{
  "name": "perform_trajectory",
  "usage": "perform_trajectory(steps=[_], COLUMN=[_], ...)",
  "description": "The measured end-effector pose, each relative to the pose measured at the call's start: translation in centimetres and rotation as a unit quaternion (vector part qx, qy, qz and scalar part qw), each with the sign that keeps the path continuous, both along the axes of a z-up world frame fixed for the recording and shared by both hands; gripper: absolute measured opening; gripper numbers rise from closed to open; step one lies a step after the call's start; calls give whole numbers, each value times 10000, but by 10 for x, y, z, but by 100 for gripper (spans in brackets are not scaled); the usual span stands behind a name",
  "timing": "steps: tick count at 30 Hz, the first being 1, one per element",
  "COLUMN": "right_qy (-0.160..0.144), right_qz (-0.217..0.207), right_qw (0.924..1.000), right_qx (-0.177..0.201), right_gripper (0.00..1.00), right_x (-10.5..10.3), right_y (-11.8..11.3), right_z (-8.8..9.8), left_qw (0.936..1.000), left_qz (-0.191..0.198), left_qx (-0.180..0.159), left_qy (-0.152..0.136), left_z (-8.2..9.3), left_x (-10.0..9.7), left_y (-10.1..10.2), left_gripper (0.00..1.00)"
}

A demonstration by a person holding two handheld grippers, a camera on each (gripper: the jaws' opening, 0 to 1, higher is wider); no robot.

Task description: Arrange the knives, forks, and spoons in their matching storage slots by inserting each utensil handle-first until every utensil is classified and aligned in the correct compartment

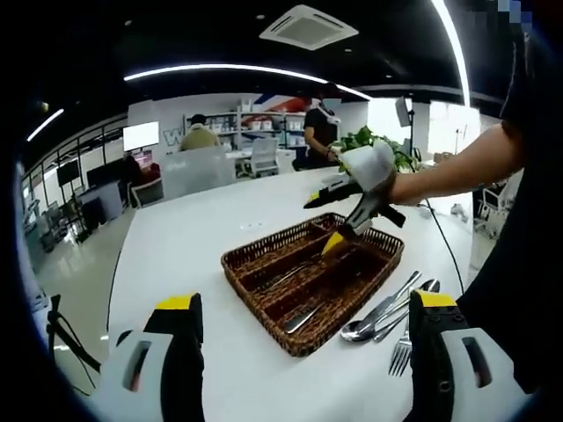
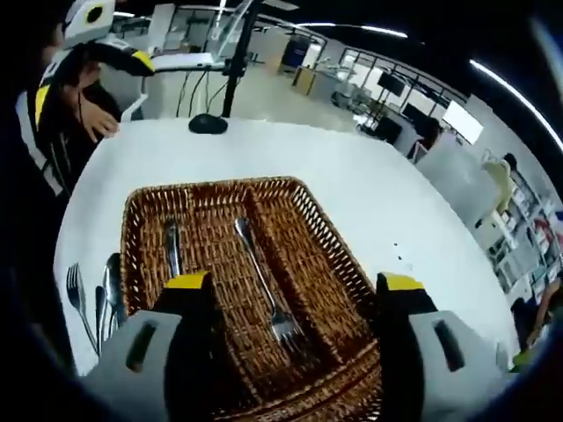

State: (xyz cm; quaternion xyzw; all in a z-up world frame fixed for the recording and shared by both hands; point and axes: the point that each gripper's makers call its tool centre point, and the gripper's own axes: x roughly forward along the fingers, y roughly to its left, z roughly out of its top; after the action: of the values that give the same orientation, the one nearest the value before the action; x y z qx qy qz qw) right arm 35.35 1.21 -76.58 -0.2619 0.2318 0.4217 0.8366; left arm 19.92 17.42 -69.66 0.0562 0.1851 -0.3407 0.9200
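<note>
The fork (image 2: pixel 266 283) lies lengthwise in the basket (image 2: pixel 334 255) (tines toward the camera).

The basket (image 2: pixel 308 237) is brown woven wicker, the table (image 1: pixel 185 237) white, the forks (image 2: pixel 262 272) silver, each gripper (image 1: pixel 303 343) yellow-tipped.

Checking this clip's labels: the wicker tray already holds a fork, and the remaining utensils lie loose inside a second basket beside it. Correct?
Not quite. The loose utensils lie directly on the white table beside the wicker tray, as the left gripper view shows. The fork in the tray is right.
</note>
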Motion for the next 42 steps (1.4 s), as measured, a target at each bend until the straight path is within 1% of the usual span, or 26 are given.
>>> perform_trajectory(steps=[1,2,3,4,5,6,8,10,12,13,14,15,16,17,18,19,23,26,27,29,30,33,35,37,42], right_qy=[170,176,70,-7,-211,-368,-407,-358,-355,-296,-265,-281,-313,-324,-310,-271,-291,-287,-265,-275,-286,-167,-151,-147,-176], right_qz=[-145,-238,-272,-272,-307,-283,-318,-387,-544,-599,-662,-723,-809,-848,-975,-1032,-1251,-1341,-1374,-1421,-1466,-1551,-1562,-1545,-1503], right_qw=[9995,9990,9989,9990,9987,9984,9979,9975,9967,9962,9956,9949,9940,9933,9899,9886,9856,9835,9829,9831,9829,9816,9823,9831,9839], right_qx=[237,345,381,358,356,324,396,470,491,563,612,639,671,719,977,1059,1096,1181,1198,1122,1079,1105,1018,974,949], right_gripper=[92,93,94,98,99,100,100,100,100,100,100,100,100,100,100,100,100,100,100,100,100,100,100,100,100], right_x=[-4,-4,-5,-7,-6,-9,-18,-26,-33,-38,-41,-44,-47,-48,-53,-56,-73,-82,-88,-97,-104,-119,-129,-138,-150], right_y=[-3,-6,-10,-14,-16,-20,-25,-30,-39,-43,-47,-52,-60,-62,-66,-69,-90,-101,-106,-116,-123,-134,-140,-144,-150], right_z=[4,8,14,16,21,25,30,31,33,33,33,32,31,31,35,35,38,43,45,46,47,46,44,43,44], left_qw=[10000,10000,10000,10000,10000,9999,10000,10000,10000,10000,9999,9998,9999,9999,9999,9999,10000,10000,10000,9998,9997,9995,9995,9996,9996], left_qz=[-24,-38,-54,-68,-77,-81,-68,-65,-77,-68,-20,3,4,15,24,22,-2,-10,-29,-119,-153,-210,-214,-194,-161], left_qx=[-6,-13,-30,-46,-57,-58,-38,-46,-15,10,63,66,56,42,56,75,34,9,4,-100,-128,26,76,40,91], left_qy=[-21,-36,-35,-28,-11,-10,-32,-33,-53,-65,-134,-166,-157,-122,-119,-127,-83,-33,-49,-159,-166,-253,-233,-216,-210], left_z=[1,2,2,1,1,-1,-3,-4,-5,-6,-5,-5,-5,-6,-6,-6,-7,-9,-10,-5,-3,0,1,4,4], left_x=[1,2,3,3,4,5,8,9,10,10,12,13,14,14,14,14,12,11,9,5,2,-3,-7,-11,-18], left_y=[-2,-4,-6,-7,-8,-10,-11,-12,-13,-13,-11,-10,-10,-10,-10,-10,-12,-13,-14,-18,-19,-20,-18,-16,-12], left_gripper=[99,99,99,99,99,99,99,99,99,99,99,99,99,99,99,99,99,99,99,99,99,99,99,99,99])
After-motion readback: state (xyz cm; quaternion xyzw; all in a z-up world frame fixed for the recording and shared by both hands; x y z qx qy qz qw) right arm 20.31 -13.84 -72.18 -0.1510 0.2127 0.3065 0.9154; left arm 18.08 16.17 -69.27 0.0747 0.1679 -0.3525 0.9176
